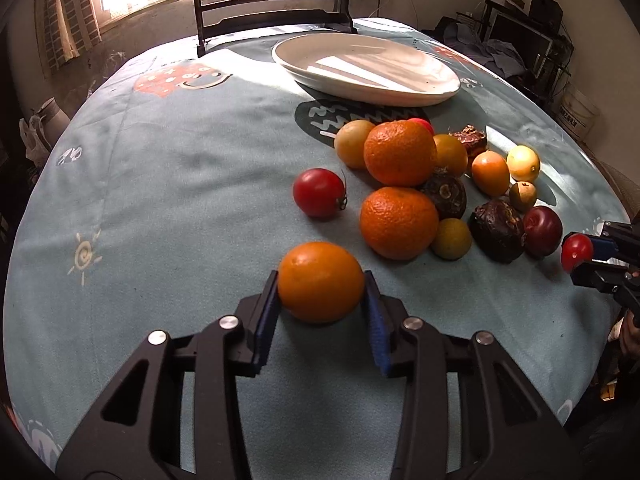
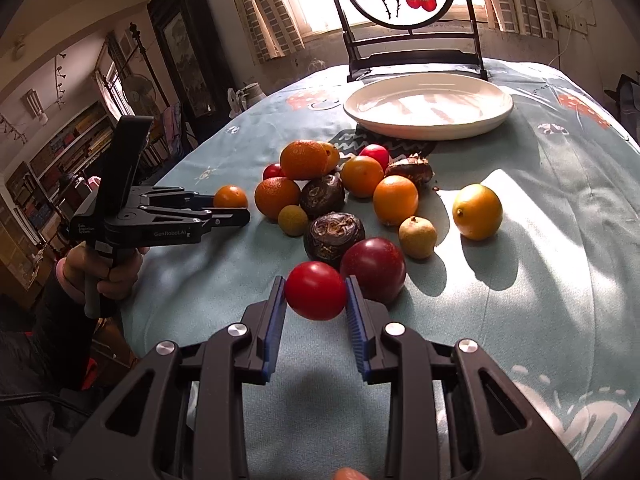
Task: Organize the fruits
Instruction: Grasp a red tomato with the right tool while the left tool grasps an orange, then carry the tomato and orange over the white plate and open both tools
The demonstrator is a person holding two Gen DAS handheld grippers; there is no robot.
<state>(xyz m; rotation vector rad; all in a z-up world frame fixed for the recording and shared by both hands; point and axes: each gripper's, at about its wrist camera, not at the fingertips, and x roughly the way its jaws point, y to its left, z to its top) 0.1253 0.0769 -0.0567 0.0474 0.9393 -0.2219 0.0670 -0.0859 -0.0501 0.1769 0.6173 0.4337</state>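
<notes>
While both tools already grip fruit, the step in hand looks like pick-and-carry: each piece taken off the pile, plate not yet loaded.

Left wrist view: left gripper (image 1: 321,284) closed on an orange (image 1: 321,281), blue pads pressed to both its flanks, the fruit at the near edge of the fruit pile (image 1: 432,184), on the side away from the white plate (image 1: 366,68). Can't tell if it's lifted or resting on the cloth; there's shadow under it. Plate sits beyond the pile, bare inside. A loose tomato (image 1: 319,192) lies left of the pile, apart from it. Right gripper (image 1: 588,258) pokes in at the frame's right edge, holding a small red tomato (image 1: 576,252); its body is cut off by the frame.

Right wrist view: right gripper (image 2: 316,292) clamped narrow on that red tomato (image 2: 315,290), just near-side of the pile, w/ a dark red plum (image 2: 374,264) touching or just behind it, unclear which. Left gripper (image 2: 224,208) is seen side-on at the pile's left w/ the orange (image 2: 230,197) half hidden behind its fingers. Plate (image 2: 428,110) is past the pile, in front of a dark stand (image 2: 412,56).

Next move, my guess: carry each fruit over the pile to the plate w/o clipping the stacked oranges, then release low so nothing rolls.

Hard to read: dark wrinkled fruits, id unclear; rear of the pile is hidden by the front oranges; sun glare washes the plate's surface.
</notes>
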